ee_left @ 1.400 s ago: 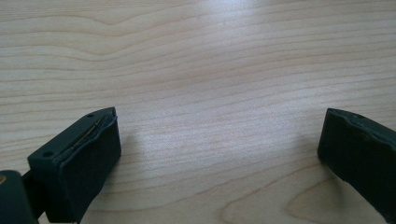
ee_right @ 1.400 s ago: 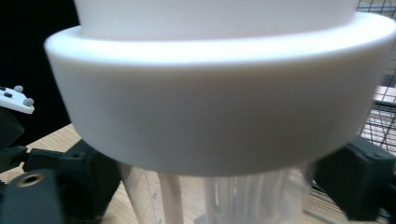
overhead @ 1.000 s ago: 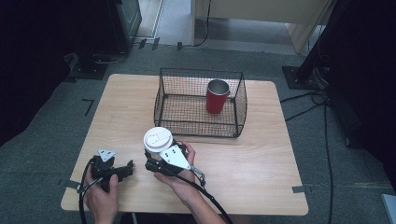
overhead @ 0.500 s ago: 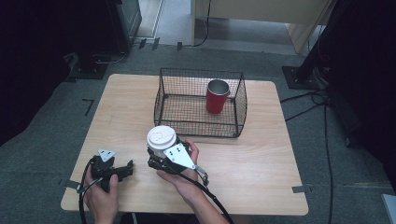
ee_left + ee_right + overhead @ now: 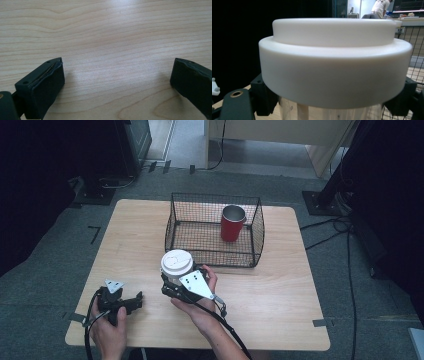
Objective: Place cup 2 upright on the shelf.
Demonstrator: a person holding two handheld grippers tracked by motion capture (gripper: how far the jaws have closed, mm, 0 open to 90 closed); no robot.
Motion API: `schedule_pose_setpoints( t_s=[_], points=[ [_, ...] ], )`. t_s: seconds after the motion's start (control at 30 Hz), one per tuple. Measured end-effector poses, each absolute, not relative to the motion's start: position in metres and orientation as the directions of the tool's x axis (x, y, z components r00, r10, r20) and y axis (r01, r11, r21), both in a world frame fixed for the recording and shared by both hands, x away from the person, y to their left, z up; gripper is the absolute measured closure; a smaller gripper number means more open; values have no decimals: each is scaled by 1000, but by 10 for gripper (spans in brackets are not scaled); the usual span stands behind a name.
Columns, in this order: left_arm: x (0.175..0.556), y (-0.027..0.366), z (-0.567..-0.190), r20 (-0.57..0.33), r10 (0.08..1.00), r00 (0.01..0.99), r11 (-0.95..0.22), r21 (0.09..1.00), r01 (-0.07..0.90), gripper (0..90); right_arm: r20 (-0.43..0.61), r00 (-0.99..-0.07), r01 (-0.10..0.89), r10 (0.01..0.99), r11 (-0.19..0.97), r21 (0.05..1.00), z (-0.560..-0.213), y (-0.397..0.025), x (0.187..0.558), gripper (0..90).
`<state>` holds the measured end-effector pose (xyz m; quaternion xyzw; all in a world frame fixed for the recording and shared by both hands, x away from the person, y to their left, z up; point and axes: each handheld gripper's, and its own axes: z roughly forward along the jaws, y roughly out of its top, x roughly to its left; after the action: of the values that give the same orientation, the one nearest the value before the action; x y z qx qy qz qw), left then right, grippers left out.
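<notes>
A cup with a white lid (image 5: 176,265) stood upright over the front middle of the wooden table (image 5: 280,290), just in front of the wire basket (image 5: 215,231) and apart from it. The right gripper (image 5: 172,282) clamped it below the lid, one black jaw on each side of the body; in the right gripper view the lid (image 5: 334,62) loomed close, with both jaws pressed against the clear wall underneath. The person's right hand (image 5: 200,307) wrapped the gripper from behind, a grey three-cornered plate on top and a cable trailing toward the table's near edge.

The left gripper (image 5: 136,301) lay low at the table's front left corner, well apart from the cup, held in the left hand (image 5: 107,330). Its jaws stood wide apart with nothing between them; the left gripper view showed bare wood grain (image 5: 112,50) between the two pads.

Inside the basket, toward its right side, a red cup (image 5: 232,223) with a metal rim stood upright. The basket was black mesh, open at the top, set on the far half of the table.

The tabletop was pale wood with rounded corners. Around it lay grey carpet (image 5: 360,320) with tape marks, cables (image 5: 345,240) running along the floor at the right, and dark equipment stands at the far left and right. The room beyond was dim. In the right gripper view a lit area with a person (image 5: 382,7) showed far off behind the lid.
</notes>
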<state>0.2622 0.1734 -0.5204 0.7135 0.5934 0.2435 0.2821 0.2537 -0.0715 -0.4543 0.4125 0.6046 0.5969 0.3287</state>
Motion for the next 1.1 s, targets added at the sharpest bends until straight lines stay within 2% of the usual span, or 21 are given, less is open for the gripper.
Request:
schedule_pose_setpoints(
  t_s=[1.1],
  points=[
    [262,173,-520,12,984,176,-136,692,709,0,61,-407,-15,912,-74,997,-414,-83,265,161]
  ],
)
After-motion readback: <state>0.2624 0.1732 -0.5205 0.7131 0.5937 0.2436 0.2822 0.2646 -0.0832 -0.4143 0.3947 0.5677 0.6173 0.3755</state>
